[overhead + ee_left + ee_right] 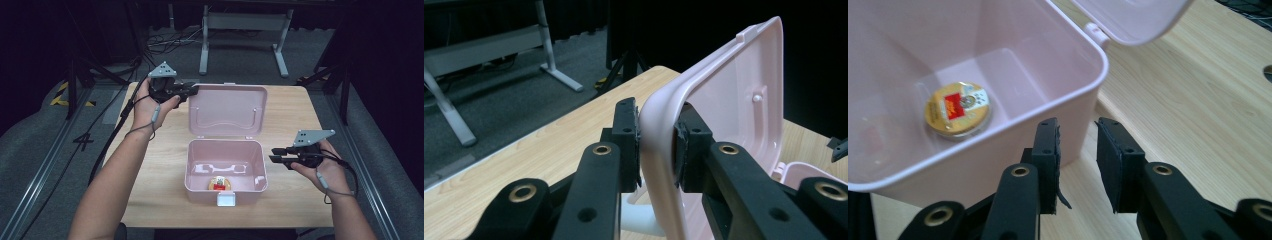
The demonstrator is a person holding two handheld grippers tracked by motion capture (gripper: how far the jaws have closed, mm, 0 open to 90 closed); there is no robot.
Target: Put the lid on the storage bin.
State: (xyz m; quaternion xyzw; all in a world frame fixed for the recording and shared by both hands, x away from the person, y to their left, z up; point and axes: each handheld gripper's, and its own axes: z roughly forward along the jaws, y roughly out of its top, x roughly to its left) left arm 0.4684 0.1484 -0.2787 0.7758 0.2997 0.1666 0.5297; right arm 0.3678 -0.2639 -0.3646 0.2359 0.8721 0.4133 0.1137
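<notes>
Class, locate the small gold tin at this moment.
The gold tin lies inside the open pink box, on its floor by the near wall, behind the white latch.

high: above, fwd-down, far | L/R gripper cams: close, along jaws | shared: pink box (226,172)

A pink plastic box (226,170) stands open near the middle of the wooden table, its white latch (226,199) facing the person. The lid (227,110) is swung back on its hinges and stands up behind the box, with its inner side turned toward the person. Its upper left corner sits between the two jaws of the left gripper (658,145), which press on it from both sides. Inside the box, near the front wall, lies a small round tin (957,109) with a golden top and a red label.
</notes>
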